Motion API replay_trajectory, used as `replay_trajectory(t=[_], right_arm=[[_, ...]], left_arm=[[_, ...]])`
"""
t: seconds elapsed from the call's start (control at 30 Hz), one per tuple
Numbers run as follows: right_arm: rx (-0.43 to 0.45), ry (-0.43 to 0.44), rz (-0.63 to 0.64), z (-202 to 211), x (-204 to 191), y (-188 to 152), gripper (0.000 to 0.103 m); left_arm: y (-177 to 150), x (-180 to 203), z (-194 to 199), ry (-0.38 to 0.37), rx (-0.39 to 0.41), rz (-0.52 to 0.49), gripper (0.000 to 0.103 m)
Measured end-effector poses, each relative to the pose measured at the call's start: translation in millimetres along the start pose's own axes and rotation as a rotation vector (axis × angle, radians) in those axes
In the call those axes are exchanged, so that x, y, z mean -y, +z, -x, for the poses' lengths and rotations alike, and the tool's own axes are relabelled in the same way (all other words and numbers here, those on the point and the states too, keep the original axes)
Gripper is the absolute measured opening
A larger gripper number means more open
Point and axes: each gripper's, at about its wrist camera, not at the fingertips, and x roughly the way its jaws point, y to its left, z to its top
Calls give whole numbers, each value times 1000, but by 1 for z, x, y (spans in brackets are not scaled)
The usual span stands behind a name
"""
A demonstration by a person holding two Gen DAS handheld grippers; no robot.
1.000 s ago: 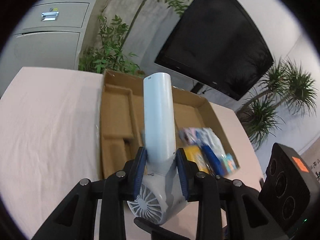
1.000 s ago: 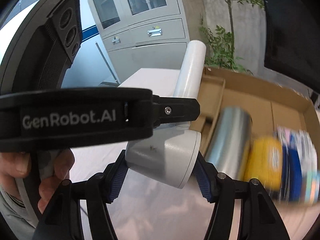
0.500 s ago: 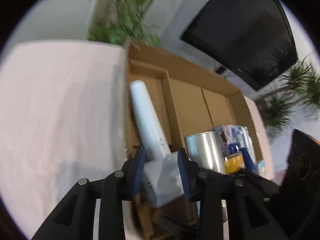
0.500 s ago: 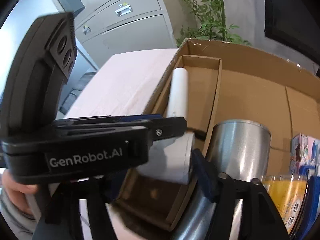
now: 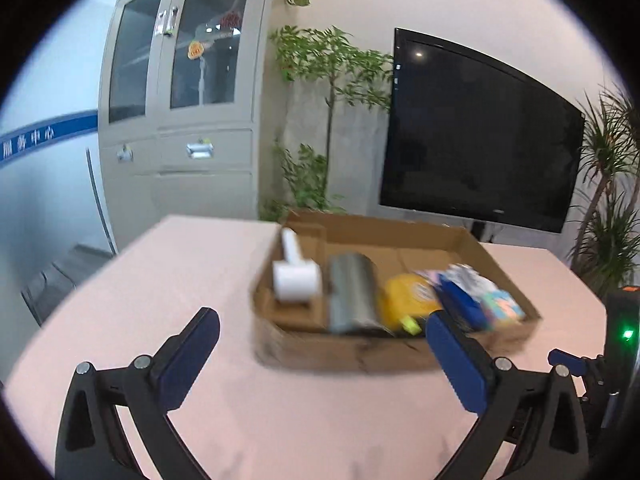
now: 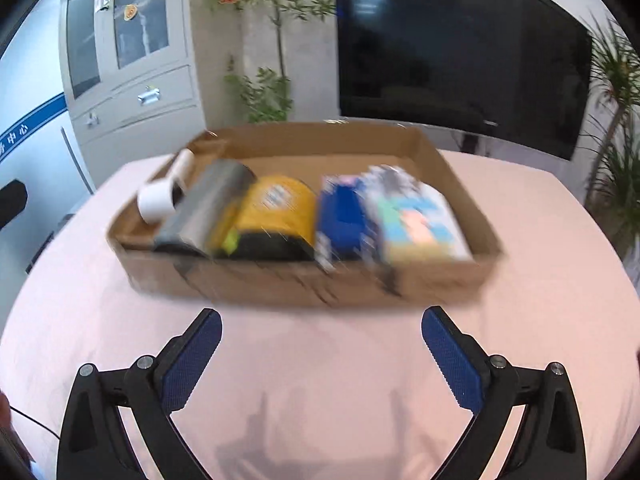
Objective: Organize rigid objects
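1. Nearest the onlooker: the left gripper (image 5: 322, 332) stands with its blue-padded jaws spread wide and nothing between them, above the pink tablecloth (image 5: 168, 280). A second ago these jaws were clamped on the white handheld fan; that hold has been let go and the gripper has drawn back from the box.

2. The right gripper (image 6: 322, 330) is likewise spread wide and empty, short of the box's near wall. It too has pulled back from a position close over the box.

3. Next out: the shallow brown cardboard box (image 6: 280, 280) sits on the cloth, blurred by camera motion in both views.

4. Box contents, left to right: the white handheld fan (image 5: 295, 276) now lies in the narrow left compartment, handle pointing to the far wall; beside it a silver metal cylinder (image 6: 208, 208) on its side; then a yellow round container (image 6: 276, 208); then a blue packet (image 6: 340, 216) and a pastel printed carton (image 6: 416, 220). Finer detail cannot be read.

5. Farthest: a grey cabinet (image 5: 180, 120), green plants and a dark wall screen (image 5: 472, 128).

6. Judgement: the fan's placement appears complete. No loose item shows on the cloth, so the sorting looks at or near its end.
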Motion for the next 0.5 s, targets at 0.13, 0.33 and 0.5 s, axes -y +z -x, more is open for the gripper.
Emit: replay_trajectory(t=[0.13, 0.33, 0.5], right_arm=[[35, 15, -12, 42, 25, -25, 101], [68, 160, 22, 92, 33, -43, 100], [47, 250, 79, 76, 8, -42, 99]], left_arm=[[-2, 20, -2, -34, -34, -23, 103], [27, -9, -64, -86, -150, -44, 103], [45, -58, -148, -55, -250, -64, 99]])
